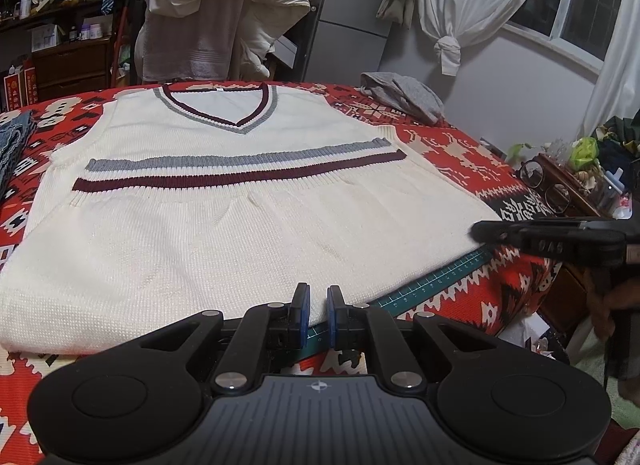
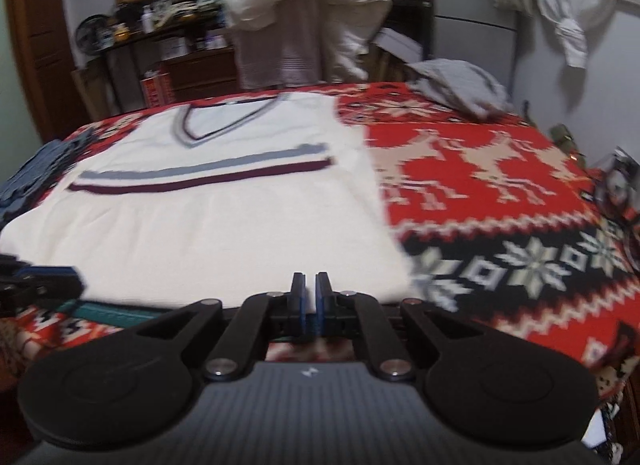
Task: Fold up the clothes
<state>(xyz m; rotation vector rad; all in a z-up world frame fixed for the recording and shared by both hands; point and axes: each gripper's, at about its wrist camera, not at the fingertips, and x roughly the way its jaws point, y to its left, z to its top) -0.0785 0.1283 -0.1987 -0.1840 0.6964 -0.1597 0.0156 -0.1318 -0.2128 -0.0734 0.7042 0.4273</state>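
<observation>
A cream knit V-neck vest (image 1: pixel 240 225) lies flat on a red patterned blanket (image 1: pixel 460 153). Its grey and maroon striped hem is folded up across the chest. My left gripper (image 1: pixel 318 293) sits at the vest's near edge, fingers drawn together with a thin gap and no cloth pinched. In the blurred right wrist view, my right gripper (image 2: pixel 311 279) is shut over the near edge of the vest (image 2: pixel 200 233), close to its right corner. From the left wrist view the right gripper (image 1: pixel 480 231) reaches in from the right, its tip at the vest's right edge.
A crumpled grey garment (image 1: pixel 404 95) lies at the blanket's far right and a blue one (image 1: pixel 14 141) at the left edge. A green cutting mat (image 1: pixel 440 281) peeks from under the vest. Glasses (image 1: pixel 540 181) rest on a side stand. A chair draped with white laundry (image 1: pixel 224 17) stands behind.
</observation>
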